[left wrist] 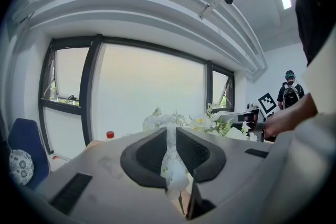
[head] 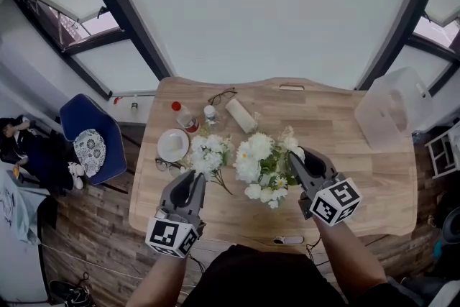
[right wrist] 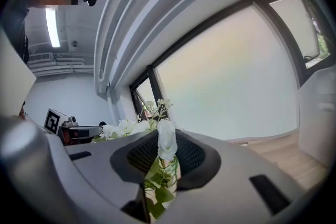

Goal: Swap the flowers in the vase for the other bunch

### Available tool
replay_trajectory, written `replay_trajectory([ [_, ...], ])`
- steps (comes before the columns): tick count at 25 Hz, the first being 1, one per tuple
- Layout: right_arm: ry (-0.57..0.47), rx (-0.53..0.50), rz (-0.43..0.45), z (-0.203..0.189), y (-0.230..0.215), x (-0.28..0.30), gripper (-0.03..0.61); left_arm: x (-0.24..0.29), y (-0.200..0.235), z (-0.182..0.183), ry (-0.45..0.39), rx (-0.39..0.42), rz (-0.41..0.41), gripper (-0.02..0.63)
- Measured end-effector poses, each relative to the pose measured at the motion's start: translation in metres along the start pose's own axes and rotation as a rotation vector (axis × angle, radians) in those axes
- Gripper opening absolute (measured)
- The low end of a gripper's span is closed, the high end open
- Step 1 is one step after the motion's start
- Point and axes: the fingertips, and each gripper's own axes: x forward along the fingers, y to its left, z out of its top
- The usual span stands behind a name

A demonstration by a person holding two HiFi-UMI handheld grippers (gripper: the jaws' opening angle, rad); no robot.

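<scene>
flower bunches, one in each tong: left gripper [left wrist: 171, 150] is clamped on the small all-white bunch [head: 208, 153], right gripper [right wrist: 167, 157] is pinched on the leafy stems of the fuller white-and-green bunch [head: 261, 166]. both hang side by side over the light wooden table [head: 374, 183]. i'd keep the squeeze firm and the blooms apart so they don't snag. can't spot the vase.

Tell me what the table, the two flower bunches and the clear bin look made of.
The table looks like wood, pale and matte: grain and plank seams show. The left bunch and right bunch have white blooms and green leaves; real or fabric, I cannot tell. The bin is probably plastic: milky, translucent walls.
</scene>
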Motion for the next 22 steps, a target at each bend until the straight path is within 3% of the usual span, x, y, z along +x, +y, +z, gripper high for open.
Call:
replay_trajectory([
  [22, -0.074, 0.088, 0.044, 0.02, 0.017, 0.004, 0.102, -0.01, 0.002, 0.011, -0.033, 0.011, 0.004, 0.055],
])
